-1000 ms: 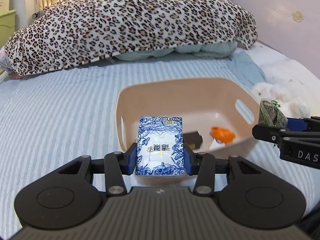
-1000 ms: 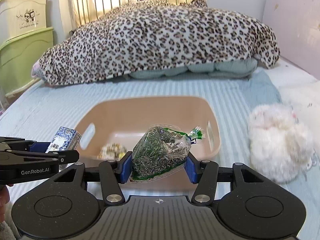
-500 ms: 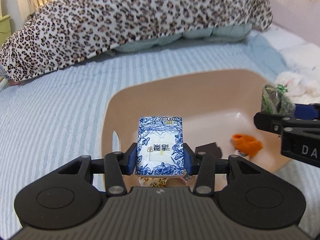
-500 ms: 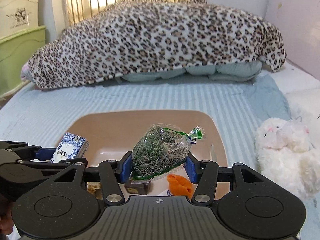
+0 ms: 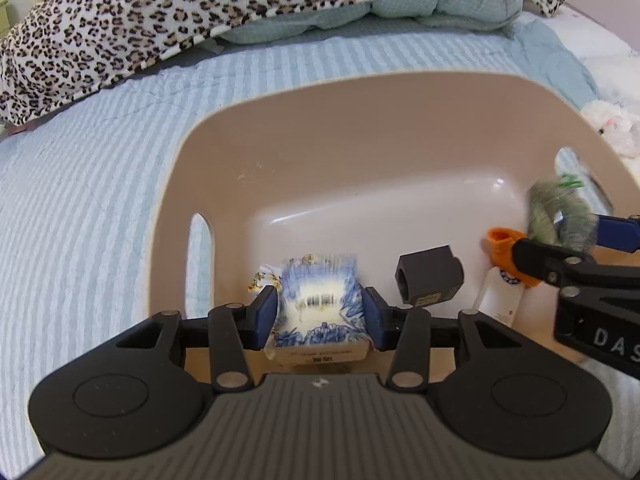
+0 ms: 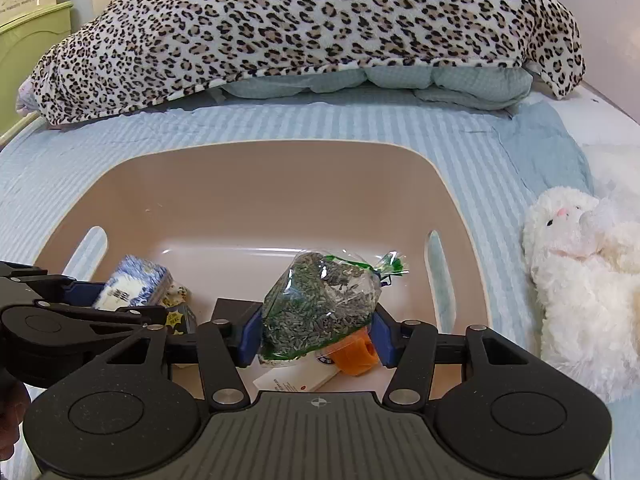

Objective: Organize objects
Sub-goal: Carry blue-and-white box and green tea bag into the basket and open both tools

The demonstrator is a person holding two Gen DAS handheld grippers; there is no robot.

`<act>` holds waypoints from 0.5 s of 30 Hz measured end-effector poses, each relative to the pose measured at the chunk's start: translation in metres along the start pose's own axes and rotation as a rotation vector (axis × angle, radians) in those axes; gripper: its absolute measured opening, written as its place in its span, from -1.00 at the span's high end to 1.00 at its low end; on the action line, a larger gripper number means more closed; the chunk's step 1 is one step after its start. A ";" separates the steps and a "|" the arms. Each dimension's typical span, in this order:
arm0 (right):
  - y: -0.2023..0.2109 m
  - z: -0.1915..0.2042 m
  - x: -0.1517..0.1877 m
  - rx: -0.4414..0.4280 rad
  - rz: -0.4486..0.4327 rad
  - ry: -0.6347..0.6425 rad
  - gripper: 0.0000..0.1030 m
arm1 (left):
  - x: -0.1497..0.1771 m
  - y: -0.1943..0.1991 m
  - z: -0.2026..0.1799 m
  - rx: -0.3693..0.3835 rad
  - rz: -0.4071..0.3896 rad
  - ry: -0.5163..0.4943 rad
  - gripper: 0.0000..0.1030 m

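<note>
Left tongs (image 5: 320, 314) clamp tissue pack (image 5: 320, 308), right tongs (image 6: 316, 336) clamp seed bag (image 6: 320, 306) (over basin (image 6: 248, 168)), plush rabbit (image 6: 580, 276) beside.

Blue-and-white floral tissue pack (image 5: 320, 308) is smeared with motion blur, print unreadable; clear bag of grey-green seeds (image 5: 558, 214) blurry too; white orange-capped bottle (image 6: 296, 378) mostly hidden behind it.

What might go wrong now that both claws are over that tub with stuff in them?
The two claws sit close together: the right claw with its seed bag could bump the left claw. The blue-and-white packet, blurred and seemingly tipping, may land on the dark box. The seed bag hangs right over the orange-capped bottle in the beige tub and could pile on it.
</note>
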State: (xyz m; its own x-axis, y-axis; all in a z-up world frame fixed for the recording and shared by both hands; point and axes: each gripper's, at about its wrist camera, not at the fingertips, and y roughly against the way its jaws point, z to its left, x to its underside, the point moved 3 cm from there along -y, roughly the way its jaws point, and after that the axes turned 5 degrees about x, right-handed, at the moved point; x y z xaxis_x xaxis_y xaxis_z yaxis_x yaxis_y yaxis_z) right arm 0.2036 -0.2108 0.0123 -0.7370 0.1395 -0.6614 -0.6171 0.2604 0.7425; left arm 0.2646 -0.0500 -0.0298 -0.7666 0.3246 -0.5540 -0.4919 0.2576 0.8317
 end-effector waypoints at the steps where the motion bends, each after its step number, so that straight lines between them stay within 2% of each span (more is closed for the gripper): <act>1: 0.001 0.000 0.000 -0.005 -0.002 0.000 -0.18 | 0.000 0.005 -0.002 0.004 -0.012 -0.007 -0.13; 3: 0.007 0.000 0.000 -0.015 -0.016 -0.009 -0.30 | 0.000 0.019 -0.004 -0.013 -0.054 -0.018 -0.42; 5: 0.017 -0.002 -0.001 -0.016 -0.032 -0.017 -0.46 | -0.001 0.033 -0.006 -0.021 -0.088 -0.022 -0.45; 7: 0.027 -0.003 0.000 -0.018 -0.046 -0.021 -0.54 | -0.001 0.043 -0.006 -0.025 -0.092 -0.016 -0.58; 12: 0.054 -0.005 0.007 -0.007 -0.072 -0.005 -0.85 | 0.004 0.073 -0.008 -0.016 -0.128 -0.008 -0.70; 15: 0.070 -0.006 0.012 -0.010 -0.092 -0.018 -0.87 | 0.011 0.086 -0.007 -0.014 -0.125 -0.010 -0.72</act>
State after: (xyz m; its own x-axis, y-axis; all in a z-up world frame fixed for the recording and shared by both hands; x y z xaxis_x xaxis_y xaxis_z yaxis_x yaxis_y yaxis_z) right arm 0.1493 -0.1966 0.0570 -0.6722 0.1324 -0.7285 -0.6847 0.2633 0.6796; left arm 0.2111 -0.0309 0.0359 -0.6950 0.3000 -0.6534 -0.5890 0.2838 0.7567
